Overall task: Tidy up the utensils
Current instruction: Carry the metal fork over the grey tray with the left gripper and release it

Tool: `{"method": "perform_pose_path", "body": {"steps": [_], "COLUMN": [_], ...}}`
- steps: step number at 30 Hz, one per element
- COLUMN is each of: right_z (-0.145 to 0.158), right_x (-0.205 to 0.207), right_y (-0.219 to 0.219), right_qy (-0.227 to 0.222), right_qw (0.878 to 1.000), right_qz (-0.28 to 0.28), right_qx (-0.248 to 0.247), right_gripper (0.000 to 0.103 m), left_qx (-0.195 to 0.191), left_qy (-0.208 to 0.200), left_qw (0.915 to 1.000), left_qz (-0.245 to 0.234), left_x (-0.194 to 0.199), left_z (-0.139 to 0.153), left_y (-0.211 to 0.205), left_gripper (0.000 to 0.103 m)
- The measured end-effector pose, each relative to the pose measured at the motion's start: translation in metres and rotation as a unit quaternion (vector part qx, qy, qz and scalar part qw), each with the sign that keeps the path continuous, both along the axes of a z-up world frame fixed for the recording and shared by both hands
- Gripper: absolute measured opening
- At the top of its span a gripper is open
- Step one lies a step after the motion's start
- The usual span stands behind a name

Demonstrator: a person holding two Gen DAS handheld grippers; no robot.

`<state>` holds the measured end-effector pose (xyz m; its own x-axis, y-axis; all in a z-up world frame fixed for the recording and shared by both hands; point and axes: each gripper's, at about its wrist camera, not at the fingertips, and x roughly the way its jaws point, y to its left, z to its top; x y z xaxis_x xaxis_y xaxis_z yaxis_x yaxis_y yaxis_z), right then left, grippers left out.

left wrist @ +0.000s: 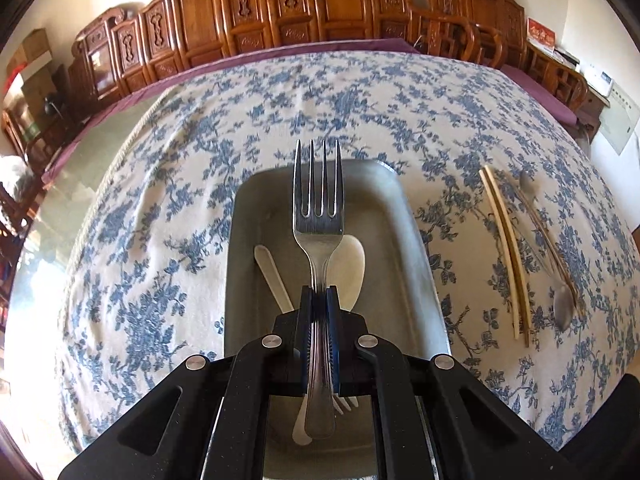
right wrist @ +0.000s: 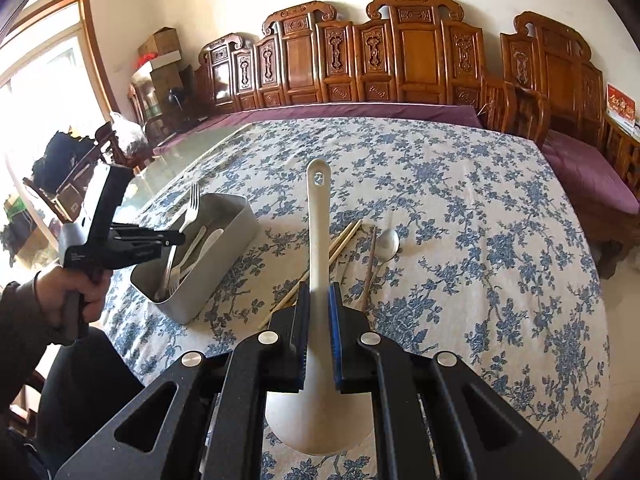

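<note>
My left gripper point(left wrist: 319, 294) is shut on a metal fork point(left wrist: 318, 200), tines pointing away, held above the grey metal tray point(left wrist: 400, 216). The tray holds a white plastic spoon point(left wrist: 352, 264) and other white utensils. In the right wrist view the left gripper point(right wrist: 178, 238) holds the fork point(right wrist: 192, 204) over the tray point(right wrist: 236, 236). My right gripper point(right wrist: 319, 300) is shut on a large white rice spoon point(right wrist: 318, 216), handle pointing away, above the table. Chopsticks point(left wrist: 506, 248) and a metal spoon point(left wrist: 562, 308) lie on the cloth right of the tray.
The table has a blue floral cloth point(right wrist: 460, 220) over glass. A metal spoon point(right wrist: 388, 242) and chopsticks point(right wrist: 344, 238) lie beyond my right gripper. Carved wooden chairs point(right wrist: 412, 52) and a purple-cushioned bench point(right wrist: 588, 176) line the far side.
</note>
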<state>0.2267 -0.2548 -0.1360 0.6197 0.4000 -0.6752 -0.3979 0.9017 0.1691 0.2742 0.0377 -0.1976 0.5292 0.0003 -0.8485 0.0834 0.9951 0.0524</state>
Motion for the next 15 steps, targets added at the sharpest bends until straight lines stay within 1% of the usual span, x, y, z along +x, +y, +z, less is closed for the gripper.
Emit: {"method": "perform_pose_path", "body": {"steps": [6, 8, 10, 13, 15], "right_z": [0.003, 0.002, 0.002, 0.002, 0.002], "right_x": [0.005, 0.007, 0.009, 0.01, 0.01], "right_y": [0.004, 0.007, 0.014, 0.026, 0.035], "right_qy": [0.004, 0.007, 0.01, 0.012, 0.014], "right_qw": [1.0, 1.0, 1.0, 1.0, 1.0], "right_qz": [-0.005, -0.006, -0.004, 0.0, 0.003], "right_qx": [0.011, 0.012, 0.012, 0.009, 0.01], "right_gripper": [0.011, 0.011, 0.011, 0.011, 0.011], "left_qx": [-0.017, -0.013, -0.012, -0.02, -0.019], "left_qy": [0.02, 0.022, 0.027, 0.038, 0.037], "left_qw": [0.9997, 0.9997, 0.9996, 0.9991, 0.9991], "left_qz": [0.004, 0.003, -0.001, -0.006, -0.008], "left_x": [0.009, 0.012, 0.015, 0.019, 0.02], "left_z": [-0.01, -0.013, -0.016, -0.022, -0.024], "left_y": [0.007, 0.007, 0.007, 0.007, 0.007], "left_gripper": [0.006, 0.006, 0.006, 0.006, 0.006]}}
